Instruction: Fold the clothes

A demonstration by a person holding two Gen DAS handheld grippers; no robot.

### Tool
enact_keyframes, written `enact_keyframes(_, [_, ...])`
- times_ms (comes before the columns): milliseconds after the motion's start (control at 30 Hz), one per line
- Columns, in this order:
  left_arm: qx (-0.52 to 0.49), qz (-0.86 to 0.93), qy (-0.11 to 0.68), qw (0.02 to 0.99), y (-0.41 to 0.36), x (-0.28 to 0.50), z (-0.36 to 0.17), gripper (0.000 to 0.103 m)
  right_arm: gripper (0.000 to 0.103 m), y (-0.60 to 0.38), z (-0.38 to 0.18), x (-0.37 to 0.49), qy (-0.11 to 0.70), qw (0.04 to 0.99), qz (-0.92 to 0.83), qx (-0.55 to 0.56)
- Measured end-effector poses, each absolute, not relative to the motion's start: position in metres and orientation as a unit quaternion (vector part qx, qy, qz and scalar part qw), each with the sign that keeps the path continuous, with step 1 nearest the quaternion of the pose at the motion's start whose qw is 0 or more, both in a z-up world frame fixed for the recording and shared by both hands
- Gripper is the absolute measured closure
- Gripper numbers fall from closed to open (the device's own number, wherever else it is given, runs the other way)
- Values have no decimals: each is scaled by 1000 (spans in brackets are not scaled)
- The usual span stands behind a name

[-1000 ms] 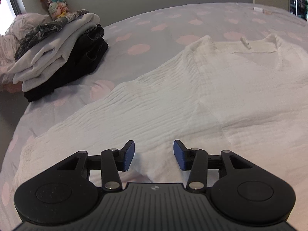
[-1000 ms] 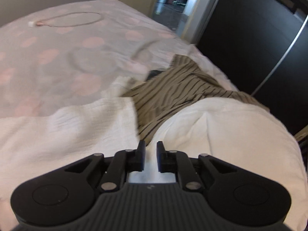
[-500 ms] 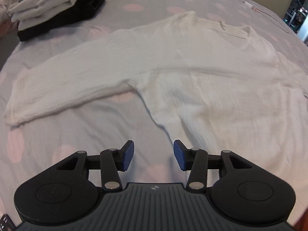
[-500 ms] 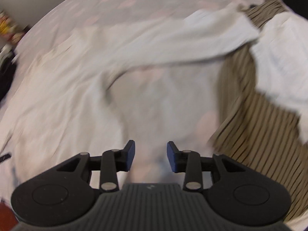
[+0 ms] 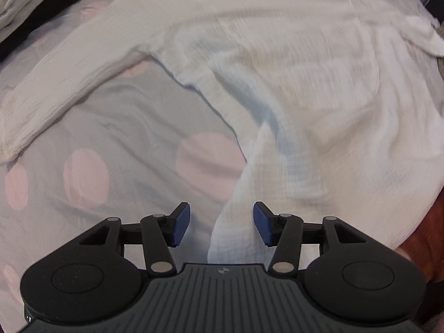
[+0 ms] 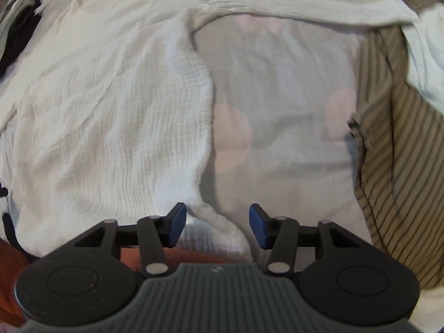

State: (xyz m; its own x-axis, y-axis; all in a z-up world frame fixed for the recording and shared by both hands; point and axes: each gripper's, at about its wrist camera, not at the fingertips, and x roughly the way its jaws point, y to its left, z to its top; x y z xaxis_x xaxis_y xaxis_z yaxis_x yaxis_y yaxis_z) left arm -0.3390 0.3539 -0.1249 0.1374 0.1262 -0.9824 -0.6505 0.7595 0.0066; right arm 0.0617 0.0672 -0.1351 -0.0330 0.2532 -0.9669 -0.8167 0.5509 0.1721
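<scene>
A white shirt lies spread open on a grey bedspread with pink dots, sleeves out to both sides, not folded. You hold a claw at each bottom corner of it.

Your left gripper is wide open and holds nothing. The shirt's lower left corner runs down between its blue pads, nearer the right pad, not pinched.

Your right gripper is also wide open and empty. The shirt's lower right corner sits just at its left pad, with bare bedspread in most of the gap.

A pile of folded clothes sits at the far left. A striped garment lies to the right, with another white piece over it.

What could go wrong:
- If you close the right claw where it is, it may catch only the hem's edge, or the bedspread with it, because the corner is off-centre.
- If the two grips land unevenly, the hem may come up skewed and the fold will crease.
- The cloth is thin and crinkled, so a shallow pinch may slip out once lifted.
- The right sleeve reaches the striped garment, so a wide sweep could drag that along.
</scene>
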Motion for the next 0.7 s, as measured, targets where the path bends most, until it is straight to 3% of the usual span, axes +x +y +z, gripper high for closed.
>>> enact_keyframes(167, [-213, 251, 618, 714, 346, -329, -134, 44, 86, 70, -143, 50, 567, 646, 420, -292])
enact_keyframes(267, [-199, 243, 632, 709, 338, -325, -138, 46, 94, 68, -142, 53, 565, 647, 429, -280])
enact_keyframes(367, [-179, 237, 647, 702, 329, -322, -141, 79, 96, 62, -140, 54, 560, 653, 435, -266])
enact_keyframes(400, [-172, 235, 651, 700, 326, -321, -141, 86, 96, 60, -139, 54, 559, 654, 435, -265])
enact_keyframes(700, [-178, 217, 653, 703, 301, -343, -105, 90, 97, 62, -140, 55, 556, 657, 427, -276])
